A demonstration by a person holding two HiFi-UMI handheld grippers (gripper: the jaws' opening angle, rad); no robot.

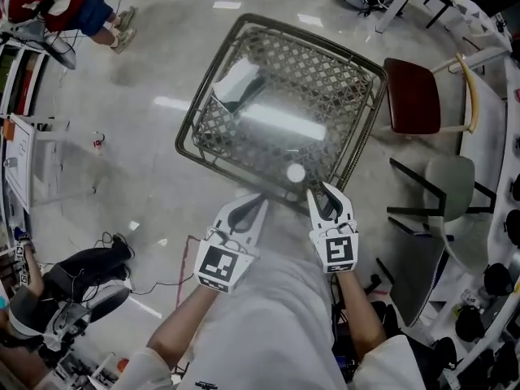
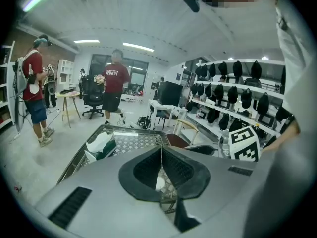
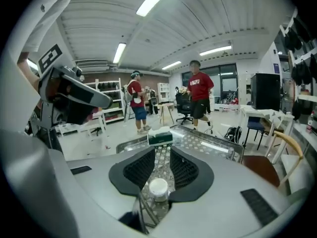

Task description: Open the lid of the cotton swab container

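Left gripper [image 1: 260, 198] fingers closed, right gripper [image 1: 321, 192] fingers apart before white-lidded cotton swab container [image 1: 296, 172]

Mesh table [image 1: 325, 88] from above: tissue box [image 1: 237, 84] on its far-left corner, container [image 1: 296, 172] by its near edge, left gripper [image 1: 259, 198] and right gripper [image 1: 319, 190] at that edge, chair [image 1: 412, 96] right of it.

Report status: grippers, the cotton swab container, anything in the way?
Left gripper shut, empty. Right gripper open, short of the cotton swab container. Lid on, upright on table. Tissue box far side, path clear.
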